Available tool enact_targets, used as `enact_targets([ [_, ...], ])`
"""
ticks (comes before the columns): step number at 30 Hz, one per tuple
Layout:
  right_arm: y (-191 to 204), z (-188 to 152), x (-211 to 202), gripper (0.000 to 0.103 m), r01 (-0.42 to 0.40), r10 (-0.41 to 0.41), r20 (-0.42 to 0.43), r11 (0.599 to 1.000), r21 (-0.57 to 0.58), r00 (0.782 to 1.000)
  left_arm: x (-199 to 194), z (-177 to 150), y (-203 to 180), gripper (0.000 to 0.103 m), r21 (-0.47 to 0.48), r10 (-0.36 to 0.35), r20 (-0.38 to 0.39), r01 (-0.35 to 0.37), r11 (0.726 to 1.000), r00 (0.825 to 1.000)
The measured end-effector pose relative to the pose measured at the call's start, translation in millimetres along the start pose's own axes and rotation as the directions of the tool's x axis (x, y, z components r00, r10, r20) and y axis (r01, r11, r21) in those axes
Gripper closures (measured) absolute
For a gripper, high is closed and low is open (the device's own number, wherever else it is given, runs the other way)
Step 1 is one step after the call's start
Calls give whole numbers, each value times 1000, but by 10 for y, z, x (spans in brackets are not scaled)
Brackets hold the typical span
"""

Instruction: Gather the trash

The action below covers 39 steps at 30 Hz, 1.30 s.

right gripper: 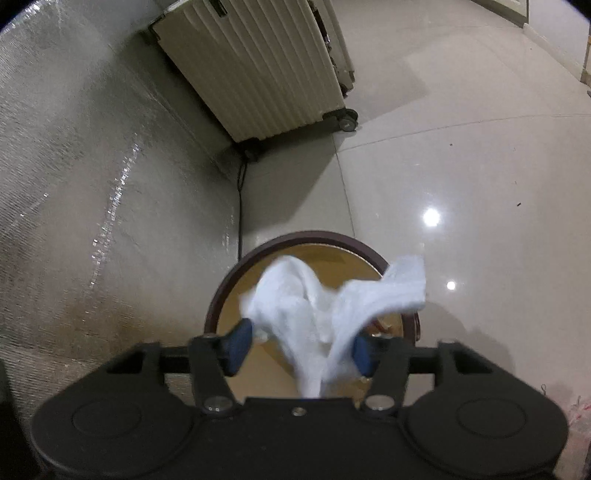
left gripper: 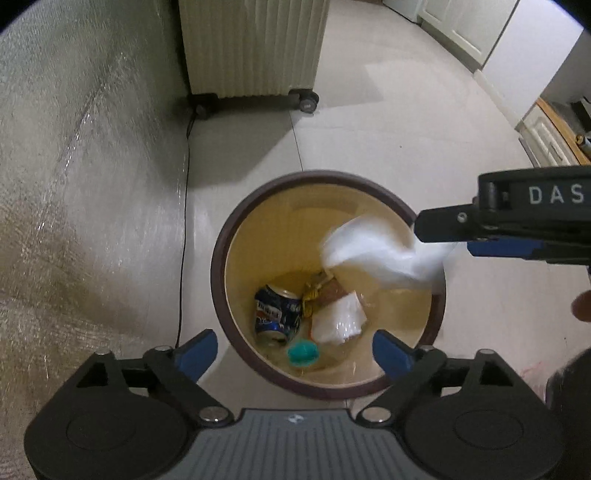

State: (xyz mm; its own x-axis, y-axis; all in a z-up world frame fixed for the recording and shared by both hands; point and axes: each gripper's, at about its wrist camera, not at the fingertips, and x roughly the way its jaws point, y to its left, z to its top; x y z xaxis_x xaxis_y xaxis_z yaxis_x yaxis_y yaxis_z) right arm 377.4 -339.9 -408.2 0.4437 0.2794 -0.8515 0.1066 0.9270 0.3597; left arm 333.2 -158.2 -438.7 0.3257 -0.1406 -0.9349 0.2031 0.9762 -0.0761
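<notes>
A round bin with a dark brown rim and tan inside stands on the tiled floor. In it lie a crushed blue can, a white wrapper, a teal cap and yellow-brown scraps. My left gripper is open and empty just above the bin's near rim. My right gripper is over the bin with its jaws apart. A white crumpled tissue lies blurred between its fingers. It also shows in the left wrist view at the right gripper's fingertips, over the bin's right side.
A cream ribbed suitcase on wheels stands beyond the bin. A silvery quilted surface rises on the left, with a black cable along its foot. White cabinets stand at the far right. Glossy tiled floor lies to the right.
</notes>
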Motion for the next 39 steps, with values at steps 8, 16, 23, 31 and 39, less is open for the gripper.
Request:
enact_targets([
  [8,2,-122,-38,38,-5,3,-37,999,-50,999,-124,-22,-10,2,-6,1,-4,-1,1000,1000],
  [16,2,-234,-265,18,12,-16,-44,996,-92,999,-276,-28,9,0,-19,3,-7,-4,1000,1000],
  [23,24,-296,-544,0,50,-50,2,989,-140,999,-498,-62,10,0,-23,9,11,-9,1000,1000],
  [31,22,-398,-881,0,71,-68,28,987,-147,997,-864,-144,25,0,-43,14,36,-12,999,999],
  [39,25,-573,-1354,0,114,-103,82,984,-140,991,-1380,-230,4,0,-32,29,97,-26,999,995],
])
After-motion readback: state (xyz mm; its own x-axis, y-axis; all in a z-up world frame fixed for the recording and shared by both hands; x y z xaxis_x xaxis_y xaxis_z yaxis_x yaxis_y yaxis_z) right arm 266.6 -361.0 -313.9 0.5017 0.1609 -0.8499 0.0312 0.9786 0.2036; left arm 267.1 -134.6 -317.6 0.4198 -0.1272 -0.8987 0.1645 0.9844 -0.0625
